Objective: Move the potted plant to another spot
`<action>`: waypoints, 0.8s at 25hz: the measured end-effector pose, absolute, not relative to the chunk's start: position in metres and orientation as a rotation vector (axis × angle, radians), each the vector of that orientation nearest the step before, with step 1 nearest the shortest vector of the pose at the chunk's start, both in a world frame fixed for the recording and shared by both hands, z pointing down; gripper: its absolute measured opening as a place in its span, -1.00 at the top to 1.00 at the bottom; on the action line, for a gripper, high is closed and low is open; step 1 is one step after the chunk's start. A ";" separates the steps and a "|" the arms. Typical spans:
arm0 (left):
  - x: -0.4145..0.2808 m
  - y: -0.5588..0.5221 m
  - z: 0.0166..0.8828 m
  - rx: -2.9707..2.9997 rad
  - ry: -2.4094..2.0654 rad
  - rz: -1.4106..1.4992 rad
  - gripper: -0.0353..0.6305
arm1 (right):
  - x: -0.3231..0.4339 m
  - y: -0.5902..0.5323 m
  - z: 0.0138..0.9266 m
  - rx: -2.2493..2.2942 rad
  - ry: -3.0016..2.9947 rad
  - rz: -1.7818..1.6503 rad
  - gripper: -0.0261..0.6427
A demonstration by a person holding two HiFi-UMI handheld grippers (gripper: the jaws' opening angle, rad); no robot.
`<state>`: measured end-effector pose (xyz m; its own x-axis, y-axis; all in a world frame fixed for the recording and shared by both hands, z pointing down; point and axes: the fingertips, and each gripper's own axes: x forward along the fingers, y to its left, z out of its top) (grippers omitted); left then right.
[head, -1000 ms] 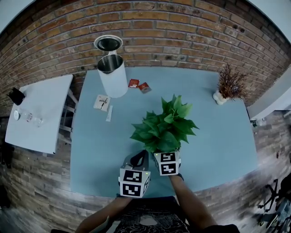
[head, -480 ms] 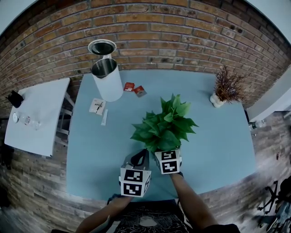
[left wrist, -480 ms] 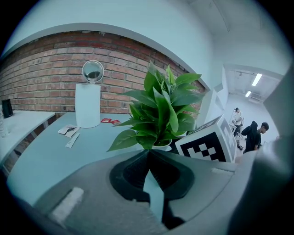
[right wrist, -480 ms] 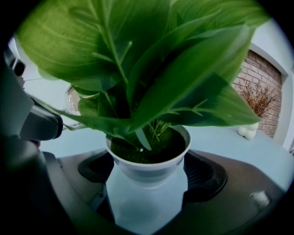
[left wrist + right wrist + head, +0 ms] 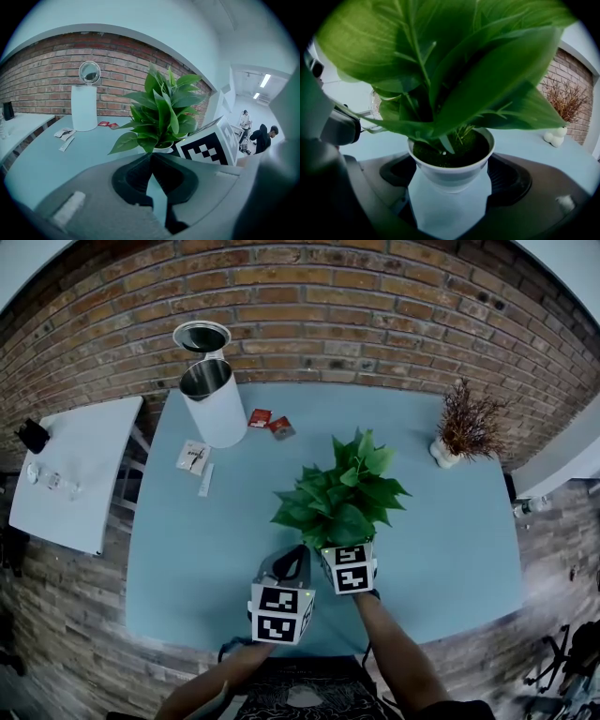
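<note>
Right gripper (image 5: 451, 182) around glossy round white pot (image 5: 450, 174)

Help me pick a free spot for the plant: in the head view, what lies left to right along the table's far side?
White cylindrical container → two red packets → dried twigs in a white vase.

Potted plant (image 5: 342, 498): white pot (image 5: 452, 173) smooth with a soft sheen, ceramic or plastic not distinguishable; leaves (image 5: 487, 70) waxy and glossy; soil (image 5: 457, 150) dark, crumbly. Table (image 5: 187, 540) top smooth, matt; brick wall (image 5: 356, 324) rough, matt. White canister (image 5: 220, 418): satin outside, bright polished metal inside.
</note>
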<state>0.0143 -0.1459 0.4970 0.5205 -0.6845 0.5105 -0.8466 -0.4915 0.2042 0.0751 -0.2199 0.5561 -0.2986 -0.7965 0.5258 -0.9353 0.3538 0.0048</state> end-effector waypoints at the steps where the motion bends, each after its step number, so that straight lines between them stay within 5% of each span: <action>1: 0.017 -0.147 0.496 2.331 -1.258 0.509 0.90 | 0.077 -0.221 0.556 1.504 -2.183 0.422 -0.49; 20: 0.062 -0.154 0.497 2.307 -1.300 0.517 0.90 | 0.117 -0.239 0.556 1.457 -2.228 0.411 -0.49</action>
